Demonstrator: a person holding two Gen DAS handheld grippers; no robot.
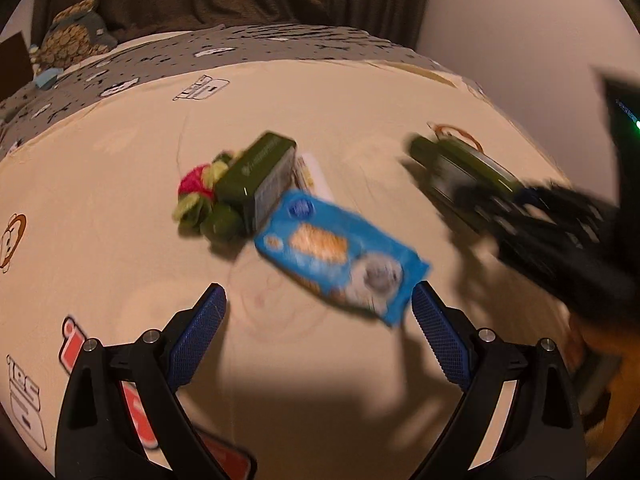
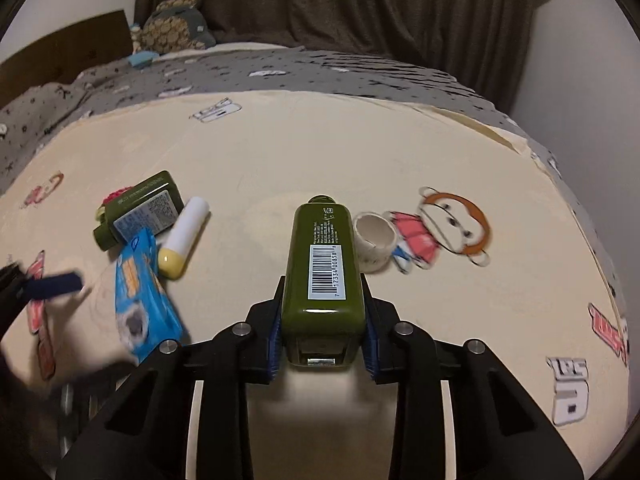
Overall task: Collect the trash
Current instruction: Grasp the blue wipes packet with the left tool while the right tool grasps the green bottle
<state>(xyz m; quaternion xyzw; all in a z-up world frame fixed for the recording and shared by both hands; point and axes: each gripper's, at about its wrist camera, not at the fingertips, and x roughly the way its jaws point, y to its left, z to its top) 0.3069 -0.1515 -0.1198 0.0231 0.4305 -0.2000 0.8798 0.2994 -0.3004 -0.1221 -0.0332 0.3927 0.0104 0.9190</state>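
My right gripper (image 2: 323,320) is shut on a green bottle (image 2: 324,256) with a barcode label, held just above the cream bedsheet; the same bottle shows blurred in the left wrist view (image 1: 460,164). My left gripper (image 1: 318,312) is open and empty, just short of a blue snack wrapper (image 1: 340,252), which also shows in the right wrist view (image 2: 140,288). Beyond it lie a second green bottle (image 1: 256,176) (image 2: 140,208), a red and green knitted thing (image 1: 196,192) and a white tube with a yellow cap (image 2: 184,236).
A white tape roll (image 2: 374,240) lies right of the held bottle. The cream sheet (image 2: 320,152) has cartoon prints. A grey patterned blanket (image 2: 280,72) and a plush toy (image 2: 172,28) lie at the far side, before a dark curtain.
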